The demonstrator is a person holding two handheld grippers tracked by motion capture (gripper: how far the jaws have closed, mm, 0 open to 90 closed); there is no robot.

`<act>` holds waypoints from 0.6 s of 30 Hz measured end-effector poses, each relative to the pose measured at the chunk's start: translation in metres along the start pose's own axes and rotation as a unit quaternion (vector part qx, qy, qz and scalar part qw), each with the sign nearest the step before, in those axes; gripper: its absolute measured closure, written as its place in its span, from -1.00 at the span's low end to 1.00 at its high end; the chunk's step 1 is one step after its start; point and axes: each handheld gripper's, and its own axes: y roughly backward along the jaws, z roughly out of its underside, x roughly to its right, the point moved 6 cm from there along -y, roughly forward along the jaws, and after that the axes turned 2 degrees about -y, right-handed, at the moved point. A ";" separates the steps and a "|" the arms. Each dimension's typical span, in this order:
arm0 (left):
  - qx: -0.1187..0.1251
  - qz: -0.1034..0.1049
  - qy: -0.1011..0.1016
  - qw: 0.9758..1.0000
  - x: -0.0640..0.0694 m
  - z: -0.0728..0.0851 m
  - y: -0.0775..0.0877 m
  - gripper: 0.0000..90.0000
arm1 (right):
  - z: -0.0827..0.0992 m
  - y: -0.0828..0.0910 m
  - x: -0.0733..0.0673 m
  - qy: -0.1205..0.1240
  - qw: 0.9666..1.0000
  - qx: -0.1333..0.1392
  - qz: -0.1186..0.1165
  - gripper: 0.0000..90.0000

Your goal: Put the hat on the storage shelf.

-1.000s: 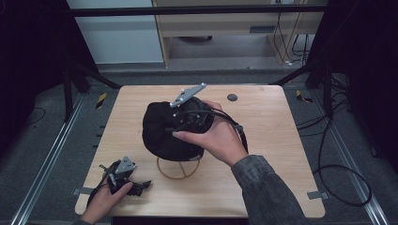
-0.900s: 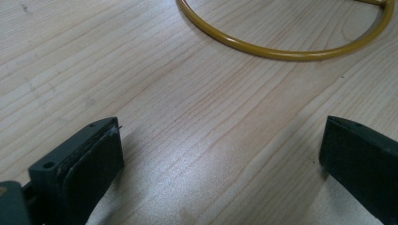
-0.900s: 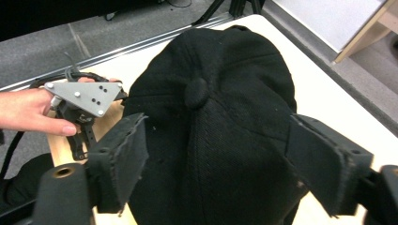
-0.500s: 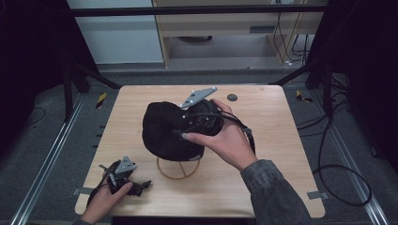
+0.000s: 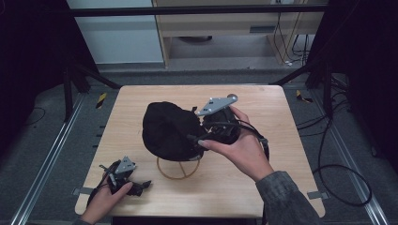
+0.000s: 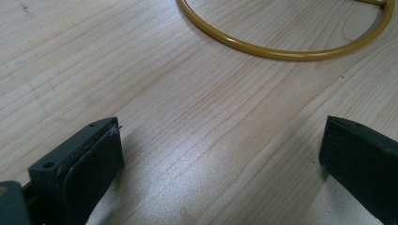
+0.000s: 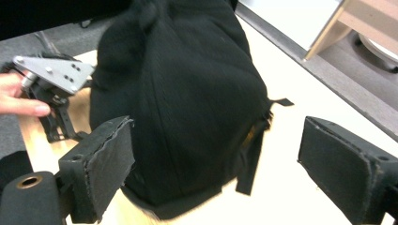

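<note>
Cap (image 5: pixel 168 129) sits mid-table (image 5: pixel 281 187) on a wire stand (image 5: pixel 178 169), whose ring base rests on the table just nearer the person. Right gripper (image 5: pixel 199 133) is immediately right of the cap, jaws facing it (contact unclear). Left gripper (image 5: pixel 141 186) lies at the near-left corner, well apart, pointing toward the ring.

matt black cloth cap (image 5: pixel 168 129) — pale wood table (image 5: pixel 263 183)

overhead view faces table (image 5: pixel 291 187), gripper views close, low
</note>
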 end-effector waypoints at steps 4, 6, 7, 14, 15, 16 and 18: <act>0.000 0.000 0.000 1.000 0.000 0.000 0.000 -1.00 | 0.013 0.006 0.008 -0.012 1.000 0.000 0.008 -0.76; 0.000 0.000 0.000 1.000 0.000 0.000 0.000 -1.00 | 0.020 0.007 0.010 -0.017 1.000 -0.001 0.012 -0.76; 0.000 0.000 0.000 1.000 0.000 0.000 0.000 -1.00 | 0.023 0.007 0.011 -0.017 1.000 -0.001 0.014 -0.76; -0.001 0.001 0.000 1.000 0.000 0.000 0.000 -1.00 | 0.043 0.009 0.013 -0.022 0.999 -0.015 0.021 -0.79; -0.001 0.001 0.000 1.000 0.000 0.000 0.000 -1.00 | 0.046 0.009 0.013 -0.024 0.999 -0.014 0.022 -0.79; -0.001 0.001 0.000 1.000 0.000 0.000 0.000 -1.00 | 0.050 0.009 0.013 -0.026 0.999 -0.016 0.020 -0.79; -0.001 0.001 0.000 1.000 0.000 0.000 0.000 -1.00 | 0.055 0.009 0.014 -0.030 0.999 -0.016 0.020 -0.80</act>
